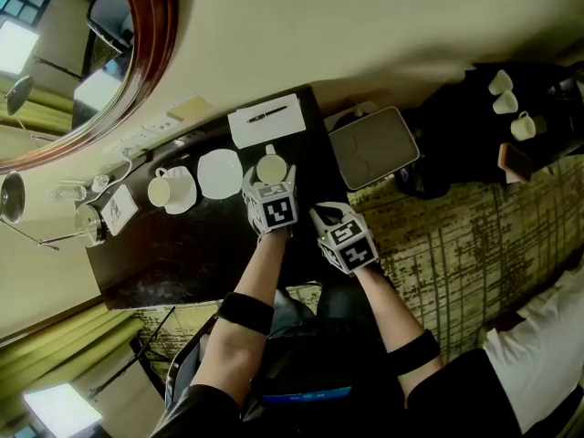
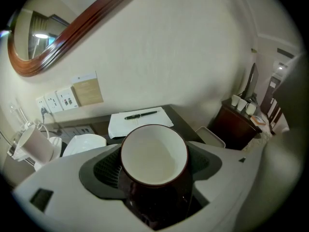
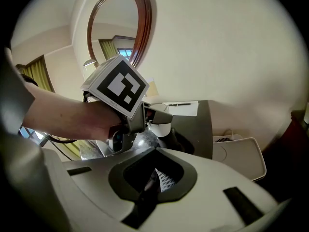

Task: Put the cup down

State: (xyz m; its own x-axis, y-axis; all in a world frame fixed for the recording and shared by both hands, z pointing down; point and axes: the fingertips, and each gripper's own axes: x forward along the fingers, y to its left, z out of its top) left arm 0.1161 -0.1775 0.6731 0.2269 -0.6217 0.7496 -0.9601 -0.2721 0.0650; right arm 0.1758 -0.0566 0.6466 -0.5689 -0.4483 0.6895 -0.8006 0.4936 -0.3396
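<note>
My left gripper [image 1: 271, 179] pinches the round cup, dark maroon outside and white inside [image 2: 153, 153]. Its jaws stand wide, one pad on each side of the cup's wall, and the mouth tips up toward the camera. In the head view the cup sits over the far part of the dark polished desk [image 1: 182, 254], just to the right of the square white plate [image 1: 220, 173]. I cannot tell whether its base touches the desk.

My right gripper [image 3: 150, 181] has its jaws pressed together with nothing between them. It hangs near the desk's right edge, beside my left gripper and a little behind it.

Left of the square plate stands a white teacup on a white saucer [image 1: 166, 190]. Beyond the cup lies a white sheet of paper [image 1: 266, 126] with a black pen [image 1: 267, 114] on it. An oval mirror in a reddish wooden frame [image 1: 155, 44] hangs on the cream wall above the desk. A white rectangular tray [image 1: 372, 146] rests right of the desk, over the patterned carpet [image 1: 474, 235].
</note>
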